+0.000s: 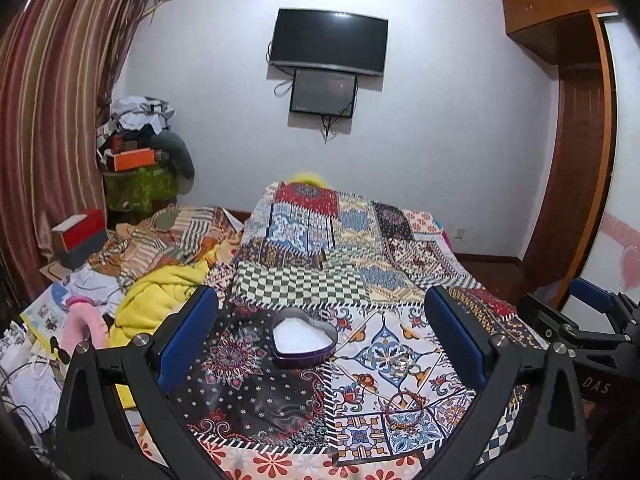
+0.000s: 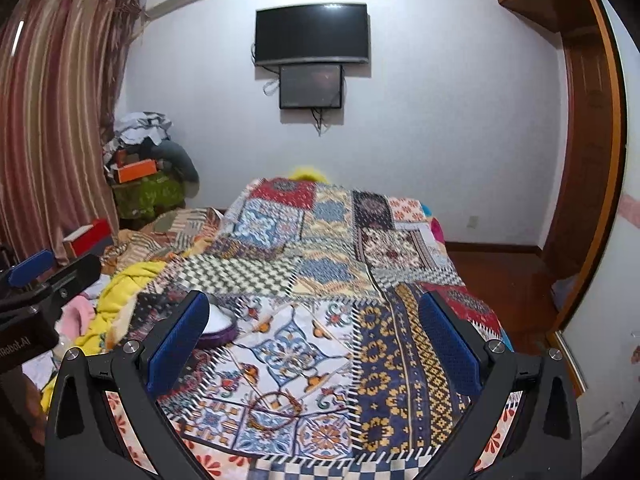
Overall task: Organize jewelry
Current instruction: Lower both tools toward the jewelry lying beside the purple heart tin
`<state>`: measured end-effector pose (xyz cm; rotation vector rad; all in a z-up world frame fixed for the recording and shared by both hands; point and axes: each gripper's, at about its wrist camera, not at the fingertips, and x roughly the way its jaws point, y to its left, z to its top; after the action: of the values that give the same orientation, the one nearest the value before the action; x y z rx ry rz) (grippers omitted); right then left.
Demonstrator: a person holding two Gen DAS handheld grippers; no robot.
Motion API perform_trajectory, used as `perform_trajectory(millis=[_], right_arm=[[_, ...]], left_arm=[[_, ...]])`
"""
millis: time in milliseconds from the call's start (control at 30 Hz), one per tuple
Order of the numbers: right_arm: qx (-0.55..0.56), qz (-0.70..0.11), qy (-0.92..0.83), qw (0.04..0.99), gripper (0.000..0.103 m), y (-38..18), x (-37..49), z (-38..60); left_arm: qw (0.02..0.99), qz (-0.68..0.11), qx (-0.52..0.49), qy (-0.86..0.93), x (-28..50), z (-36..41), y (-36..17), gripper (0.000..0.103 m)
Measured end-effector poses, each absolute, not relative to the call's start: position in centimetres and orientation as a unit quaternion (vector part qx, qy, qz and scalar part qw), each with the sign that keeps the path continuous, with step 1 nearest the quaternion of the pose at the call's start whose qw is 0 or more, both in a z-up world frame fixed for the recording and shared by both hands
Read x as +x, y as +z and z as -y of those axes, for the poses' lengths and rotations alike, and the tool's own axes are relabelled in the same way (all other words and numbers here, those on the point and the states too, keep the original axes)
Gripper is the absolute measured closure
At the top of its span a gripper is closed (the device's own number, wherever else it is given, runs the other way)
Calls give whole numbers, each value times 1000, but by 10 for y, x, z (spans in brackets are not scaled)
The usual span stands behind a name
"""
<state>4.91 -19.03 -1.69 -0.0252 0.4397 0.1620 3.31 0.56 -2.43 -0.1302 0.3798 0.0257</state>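
Note:
A purple heart-shaped tin (image 1: 303, 340) with white filling lies open on the patterned bedspread (image 1: 320, 248). A silver ring (image 1: 401, 362) rests just right of it, and a beaded bracelet (image 1: 404, 408) lies nearer to me. My left gripper (image 1: 322, 342) is open above the tin, nothing between its blue pads. In the right wrist view the bracelet (image 2: 274, 410) lies low between the fingers of my right gripper (image 2: 314, 344), which is open and holds nothing. The tin (image 2: 218, 326) shows partly behind the left pad (image 2: 176, 344).
A yellow blanket (image 1: 156, 300), a pink item (image 1: 82, 326) and papers crowd the bed's left side. A red box (image 1: 80, 232), a clothes pile (image 1: 136, 136) and curtains (image 1: 52, 120) stand at the left. A TV (image 1: 328, 42) hangs on the far wall; a wooden wardrobe (image 1: 576, 160) stands at the right.

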Motion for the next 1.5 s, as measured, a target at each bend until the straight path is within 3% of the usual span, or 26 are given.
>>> perform_trajectory(millis=[633, 767, 933, 1133, 1200, 1500], right_arm=[[-19, -367, 60, 928, 1, -99, 102, 225], [-22, -391, 76, 917, 8, -113, 106, 224], [-20, -415, 95, 905, 26, -128, 113, 217], [-10, -438, 128, 890, 45, -143, 120, 207], [-9, -448, 139, 883, 49, -148, 122, 204], [0, -490, 187, 852, 62, -169, 133, 189]], left_arm=[[937, -347, -44, 2, 108, 4, -120, 1], [921, -387, -40, -20, 118, 12, -142, 12], [907, -419, -28, -39, 122, 19, -163, 21], [896, -440, -20, -58, 131, 23, -177, 44], [891, -449, -22, -64, 136, 23, -181, 53], [879, -467, -32, -87, 153, 24, -196, 68]])
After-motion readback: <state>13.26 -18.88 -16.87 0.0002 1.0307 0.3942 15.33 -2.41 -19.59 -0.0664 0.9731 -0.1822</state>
